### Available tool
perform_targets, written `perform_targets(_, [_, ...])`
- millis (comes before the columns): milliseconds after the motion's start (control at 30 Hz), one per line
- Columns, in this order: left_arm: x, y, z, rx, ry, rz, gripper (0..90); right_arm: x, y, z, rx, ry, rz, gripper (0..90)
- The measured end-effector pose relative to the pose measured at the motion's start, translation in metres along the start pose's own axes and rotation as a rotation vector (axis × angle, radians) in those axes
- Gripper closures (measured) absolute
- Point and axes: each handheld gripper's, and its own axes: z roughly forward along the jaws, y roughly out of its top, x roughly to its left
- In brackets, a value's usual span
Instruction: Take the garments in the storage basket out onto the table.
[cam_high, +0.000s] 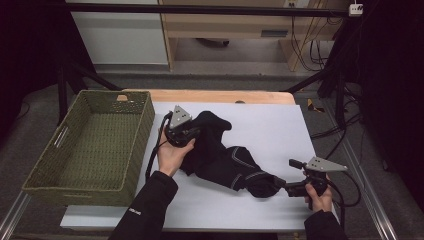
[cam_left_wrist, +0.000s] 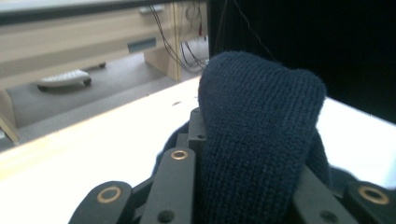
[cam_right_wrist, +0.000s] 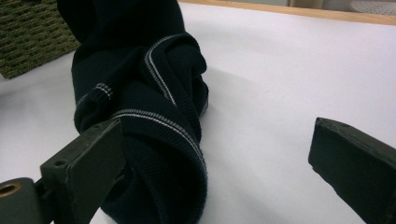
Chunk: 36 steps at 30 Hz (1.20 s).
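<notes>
- A dark navy knitted garment (cam_high: 220, 155) with thin pale stripes lies bunched on the white sheet (cam_high: 280, 130) covering the table, stretched in a crooked line between the two grippers.
- The left gripper (cam_high: 192, 132) sits at the garment's far, upper end; in the left gripper view a fold of navy knit (cam_left_wrist: 257, 140) stands pinched between the narrow jaws and rises above them, so this gripper holds the cloth.
- The right gripper (cam_high: 280, 184) lies low at the garment's near, lower end. In the right gripper view its jaws stand wide apart: the left one touches the striped cuff (cam_right_wrist: 154, 135), the right one is well clear of the cloth over bare sheet, so nothing is gripped.
- A green woven basket (cam_high: 65, 170) stands on the table's left side, just beside the sheet's edge and near the left hand (cam_high: 172, 155).
- Small white lettering shows on the left sleeve (cam_high: 145, 210) near the elbow; it is too small to read.
- No other writing or label can be made out.
</notes>
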Motion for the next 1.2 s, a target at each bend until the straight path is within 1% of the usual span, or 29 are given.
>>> perform_targets(167, [0.002,-0.022,0.012,0.049,-0.023,-0.025,77.7,0.0,0.0,0.0,0.003,0.0,-0.001,4.1])
perform_targets(233, [0.003,-0.028,0.015,0.07,-0.025,-0.024,77.2,0.0,0.0,0.0,0.003,-0.002,-0.001,4.1])
perform_targets(333, [0.007,-0.03,0.014,0.068,-0.047,-0.05,75.9,0.0,0.0,0.001,0.004,-0.002,-0.001,4.1])
perform_targets(400, [0.008,-0.028,0.012,0.066,-0.054,-0.049,73.2,0.0,0.0,0.001,0.002,-0.001,0.001,4.1])
perform_targets(433, [0.009,-0.026,0.009,0.066,-0.053,-0.047,70.8,0.0,0.0,0.001,0.001,-0.001,0.001,4.1])
perform_targets(467, [0.01,-0.025,0.007,0.066,-0.055,-0.053,65.9,0.001,0.0,0.001,0.001,0.001,0.004,4.1])
perform_targets(500, [0.011,-0.023,0.005,0.071,-0.058,-0.059,60.2,0.001,0.0,0.001,-0.001,0.002,0.004,4.0])
perform_targets(567, [0.014,-0.022,-0.002,0.079,-0.057,-0.055,47.8,0.001,0.001,0.001,-0.003,0.002,0.003,4.0])
perform_targets(600, [0.016,-0.022,-0.005,0.087,-0.061,-0.063,42.6,0.001,0.001,0.001,-0.004,0.0,0.002,4.0])
perform_targets(667, [0.019,-0.024,-0.013,0.096,-0.069,-0.073,35.5,0.001,0.001,0.0,-0.005,0.0,0.006,3.9])
perform_targets(700, [0.02,-0.025,-0.017,0.093,-0.061,-0.074,32.1,0.001,0.001,0.001,-0.006,0.002,0.006,3.8])
perform_targets(767, [0.022,-0.028,-0.025,0.091,-0.067,-0.093,26.7,0.002,0.002,0.001,-0.006,0.005,0.008,3.7])
perform_targets(833, [0.023,-0.032,-0.029,0.11,-0.057,-0.108,16.8,0.004,0.003,0.002,-0.004,0.009,0.005,3.4])
perform_targets(867, [0.023,-0.033,-0.031,0.13,-0.059,-0.104,13.2,0.005,0.004,0.003,-0.007,0.012,0.002,3.4])
perform_targets(933, [0.022,-0.033,-0.034,0.147,-0.065,-0.096,9.6,0.007,0.005,0.003,-0.001,0.02,-0.002,3.2])
perform_targets(967, [0.021,-0.032,-0.035,0.159,-0.073,-0.101,9.5,0.008,0.006,0.004,-0.003,0.022,-0.008,3.1])
perform_targets(1000, [0.019,-0.032,-0.035,0.182,-0.084,-0.111,9.2,0.009,0.006,0.005,0.0,0.026,-0.007,3.1])
perform_targets(1033, [0.017,-0.032,-0.034,0.211,-0.095,-0.105,9.2,0.01,0.007,0.005,0.004,0.026,-0.009,3.1])
perform_targets(1100, [0.012,-0.034,-0.034,0.228,-0.07,-0.042,6.5,0.011,0.007,0.006,0.007,0.027,-0.014,3.1])
perform_targets(1133, [0.01,-0.036,-0.033,0.234,-0.067,-0.035,6.4,0.012,0.008,0.006,0.008,0.029,-0.013,3.1])
perform_targets(1200, [0.008,-0.044,-0.032,0.233,-0.082,-0.049,5.9,0.013,0.008,0.007,0.009,0.036,-0.013,3.1])
